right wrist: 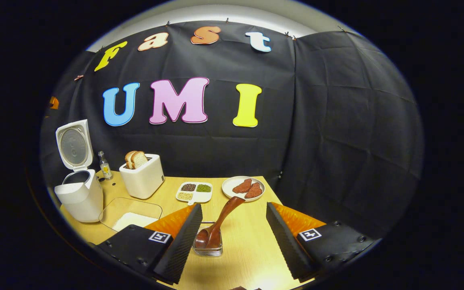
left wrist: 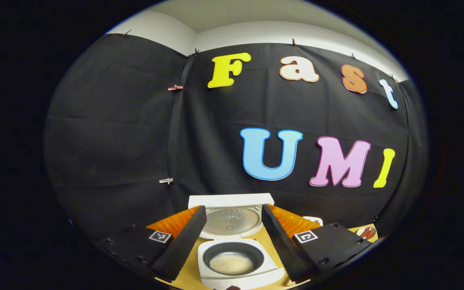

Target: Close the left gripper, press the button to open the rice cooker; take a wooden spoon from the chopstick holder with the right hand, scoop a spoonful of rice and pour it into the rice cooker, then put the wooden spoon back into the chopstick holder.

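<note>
With both tongs spread wide and empty, we judge the wooden spoon (right wrist: pixel 220 223), bowl-down in the chopstick holder (right wrist: pixel 208 247), light, stiff, best gripped mid-handle.

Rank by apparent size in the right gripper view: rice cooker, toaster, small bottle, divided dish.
1. rice cooker, lid open
2. toaster
3. divided dish
4. small bottle
The cooker and toaster stand at a similar distance, so that ranking looks fair.

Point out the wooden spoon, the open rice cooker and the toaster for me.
wooden spoon (right wrist: pixel 224 214): right gripper view, on the middle of its handle.
rice cooker (right wrist: pixel 82 198): right gripper view, on the white body below the raised lid.
toaster (right wrist: pixel 143 179): right gripper view, on its front wall.
</note>
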`<state>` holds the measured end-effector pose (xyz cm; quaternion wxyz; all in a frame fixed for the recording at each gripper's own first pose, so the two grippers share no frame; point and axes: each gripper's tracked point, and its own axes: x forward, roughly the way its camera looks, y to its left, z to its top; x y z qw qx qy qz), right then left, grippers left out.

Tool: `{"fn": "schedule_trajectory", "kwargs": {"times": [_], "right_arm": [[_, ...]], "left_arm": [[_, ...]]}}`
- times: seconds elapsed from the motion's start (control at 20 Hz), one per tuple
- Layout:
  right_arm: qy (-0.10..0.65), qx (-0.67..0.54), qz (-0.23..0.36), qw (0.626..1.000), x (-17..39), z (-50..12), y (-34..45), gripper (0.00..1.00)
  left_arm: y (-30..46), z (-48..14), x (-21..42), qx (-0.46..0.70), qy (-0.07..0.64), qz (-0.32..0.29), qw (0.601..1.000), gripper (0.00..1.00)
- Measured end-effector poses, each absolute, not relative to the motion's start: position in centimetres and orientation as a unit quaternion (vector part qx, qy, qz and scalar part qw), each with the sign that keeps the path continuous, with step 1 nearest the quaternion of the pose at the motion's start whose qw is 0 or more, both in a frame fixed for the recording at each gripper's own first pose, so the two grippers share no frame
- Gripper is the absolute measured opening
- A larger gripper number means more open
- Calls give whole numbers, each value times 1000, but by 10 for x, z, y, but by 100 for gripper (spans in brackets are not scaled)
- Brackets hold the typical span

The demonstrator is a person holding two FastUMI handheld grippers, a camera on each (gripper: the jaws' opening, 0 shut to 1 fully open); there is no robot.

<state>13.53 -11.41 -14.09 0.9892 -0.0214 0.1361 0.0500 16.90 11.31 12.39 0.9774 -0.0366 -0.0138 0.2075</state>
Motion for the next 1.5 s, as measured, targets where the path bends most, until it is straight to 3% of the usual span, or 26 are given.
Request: {"fn": "schedule_trajectory", "kwargs": {"times": [0.4, 0.85, 1.15, 1.5], "right_arm": [[138, -22, 27, 990, 92, -129, -109, 99], [152, -44, 12, 987, 67, -128, -108, 99], [151, -33, 18, 988, 73, -132, -104, 99], [170, -15, 54, 984, 86, -147, -92, 99]], "left_arm": [[188, 101, 271, -36, 53, 200, 978, 94], [211, 79, 357, -58, 82, 189, 977, 94], [205, 53, 359, -56, 136, 211, 966, 97], [159, 23, 301, -82, 186, 214, 955, 98]]}}
